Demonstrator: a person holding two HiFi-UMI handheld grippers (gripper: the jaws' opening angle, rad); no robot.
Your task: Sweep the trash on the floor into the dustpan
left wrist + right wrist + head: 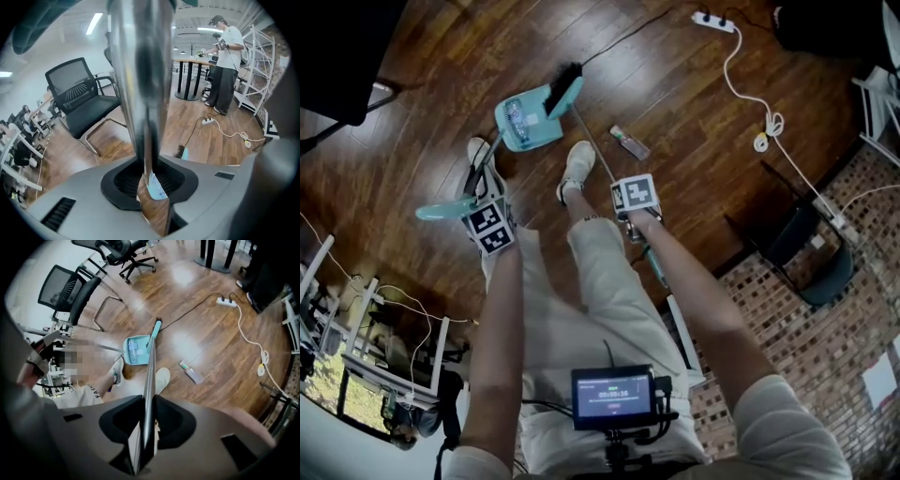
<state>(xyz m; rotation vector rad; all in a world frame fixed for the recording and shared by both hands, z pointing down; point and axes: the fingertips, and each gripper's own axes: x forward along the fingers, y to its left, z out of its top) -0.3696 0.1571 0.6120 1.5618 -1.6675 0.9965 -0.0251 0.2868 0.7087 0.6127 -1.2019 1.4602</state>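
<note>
A teal dustpan (pixel 534 127) stands on the wood floor ahead of the person's feet, with a clear plastic bottle (pixel 514 116) lying in it. My left gripper (pixel 480 192) is shut on the dustpan's metal handle (pixel 140 70), which fills the left gripper view. My right gripper (pixel 628 208) is shut on the broom's thin pole (pixel 150 380). The black broom head (pixel 565 87) rests at the dustpan's right edge. A small flat tube of trash (pixel 630 142) lies on the floor to the right of the broom, also seen as the tube (pixel 191 372) in the right gripper view.
A white power strip (pixel 713 21) and its cable (pixel 766 122) trail across the floor at the upper right. A black chair (pixel 70 291) stands to the left. A brick wall (pixel 825 347) is at the right. A person (pixel 225 61) stands at a far table. My shoes (pixel 577 167) are near the dustpan.
</note>
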